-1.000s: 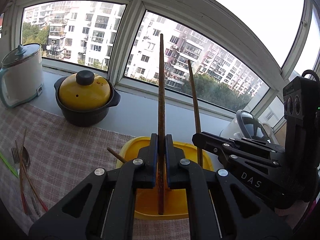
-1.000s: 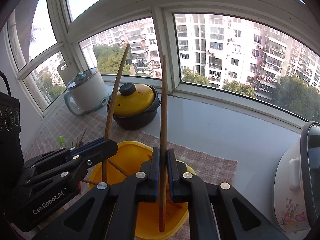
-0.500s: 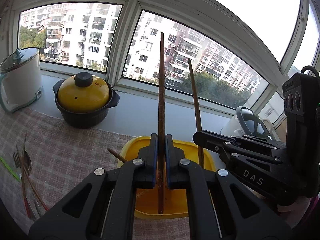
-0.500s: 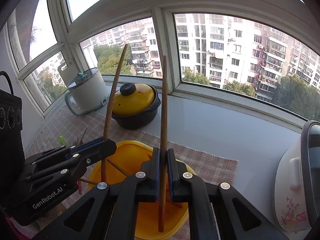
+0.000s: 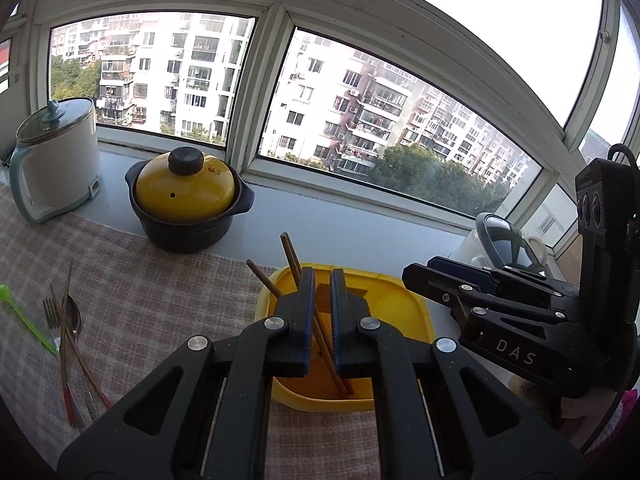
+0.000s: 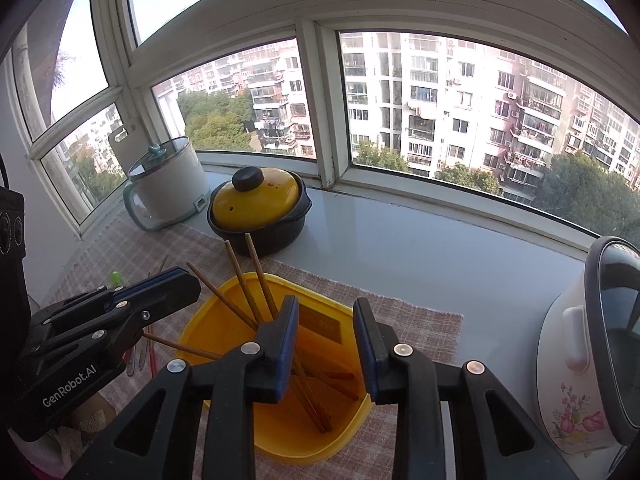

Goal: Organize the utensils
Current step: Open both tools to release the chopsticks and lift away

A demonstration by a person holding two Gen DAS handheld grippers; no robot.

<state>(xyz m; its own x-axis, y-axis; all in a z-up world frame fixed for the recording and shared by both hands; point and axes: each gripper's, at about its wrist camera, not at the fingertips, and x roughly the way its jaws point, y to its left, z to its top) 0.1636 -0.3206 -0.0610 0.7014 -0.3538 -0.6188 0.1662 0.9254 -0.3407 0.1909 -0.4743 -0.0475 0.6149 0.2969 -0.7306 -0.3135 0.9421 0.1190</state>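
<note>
Both my grippers hang over the yellow tub (image 6: 224, 316) at lower centre of both views. My right gripper (image 6: 326, 340) jaws are opening, nothing pressed between them. My left gripper (image 5: 320, 316) jaws show a gap too; a chopstick (image 5: 320, 332) passes through it untouched. Chopsticks (image 6: 244, 280) lean in the tub, tips over its left rim. Fork and spoons (image 5: 66, 328) lie on the checked cloth (image 5: 160, 280), lower left.

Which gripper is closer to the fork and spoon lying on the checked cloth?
Left. The left gripper is at the yellow bin's edge, beside the fork and spoon; the right gripper is over the bin's middle, farther away.
</note>
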